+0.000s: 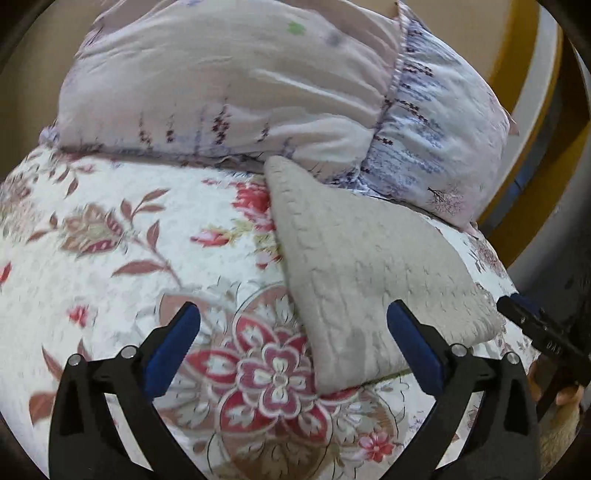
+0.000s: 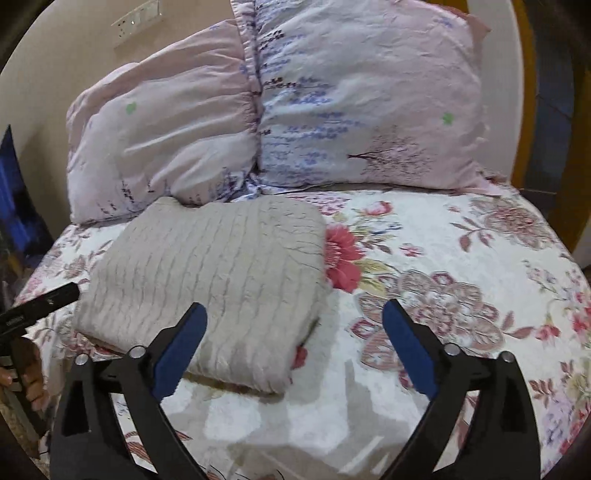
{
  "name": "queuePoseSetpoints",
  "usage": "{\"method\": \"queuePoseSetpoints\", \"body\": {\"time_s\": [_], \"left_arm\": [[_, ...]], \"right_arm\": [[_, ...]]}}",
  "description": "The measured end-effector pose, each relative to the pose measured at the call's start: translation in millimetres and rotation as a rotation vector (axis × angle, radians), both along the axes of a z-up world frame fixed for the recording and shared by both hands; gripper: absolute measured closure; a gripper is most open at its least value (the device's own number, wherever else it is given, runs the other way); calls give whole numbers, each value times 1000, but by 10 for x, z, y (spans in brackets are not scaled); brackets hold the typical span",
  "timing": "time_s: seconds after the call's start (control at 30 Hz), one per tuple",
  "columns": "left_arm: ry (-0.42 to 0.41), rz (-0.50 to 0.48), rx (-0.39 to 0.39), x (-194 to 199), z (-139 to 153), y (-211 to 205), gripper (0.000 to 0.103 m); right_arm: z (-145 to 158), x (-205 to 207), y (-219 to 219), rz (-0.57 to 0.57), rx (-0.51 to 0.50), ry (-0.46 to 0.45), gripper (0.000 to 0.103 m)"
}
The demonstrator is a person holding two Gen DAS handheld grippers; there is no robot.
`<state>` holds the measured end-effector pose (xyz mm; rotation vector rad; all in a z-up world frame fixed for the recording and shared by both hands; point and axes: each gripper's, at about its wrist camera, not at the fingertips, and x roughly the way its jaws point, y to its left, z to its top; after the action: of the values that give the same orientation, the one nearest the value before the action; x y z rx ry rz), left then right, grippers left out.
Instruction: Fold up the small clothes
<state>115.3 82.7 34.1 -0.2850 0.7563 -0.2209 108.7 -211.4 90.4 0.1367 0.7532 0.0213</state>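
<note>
A folded grey knitted garment (image 1: 373,280) lies flat on the floral bedspread (image 1: 110,258), its far corner against the pillows. My left gripper (image 1: 293,317) is open and empty, hovering over the garment's near left edge. In the right wrist view the same garment (image 2: 214,273) is a neat rectangle. My right gripper (image 2: 293,317) is open and empty above the garment's near right corner. The right gripper also shows at the right edge of the left wrist view (image 1: 535,328); the left gripper shows at the left edge of the right wrist view (image 2: 40,302).
Two pale pink and blue pillows (image 2: 362,103) (image 2: 159,140) lean at the head of the bed. A wall with a switch plate (image 2: 136,22) is behind them. A wooden frame (image 2: 524,92) stands at the right. The bedspread (image 2: 461,258) stretches to the right.
</note>
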Motion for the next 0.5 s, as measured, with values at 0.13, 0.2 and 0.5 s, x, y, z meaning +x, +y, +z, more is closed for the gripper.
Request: {"method": "queuePoseSetpoints", "body": {"time_s": [0.13,0.2,0.5], "left_arm": [[32,-15,8,-63,-24,32,2],[27,-27,52,-101,-31,-1,2],[65,-106,196,-271,-117,-377,2]], "right_arm": [[-14,-111,41,-9,-14,-32,1],[-76,-109,81,33,7,11,1],[-289,-153,326,109,32,142,1]]}}
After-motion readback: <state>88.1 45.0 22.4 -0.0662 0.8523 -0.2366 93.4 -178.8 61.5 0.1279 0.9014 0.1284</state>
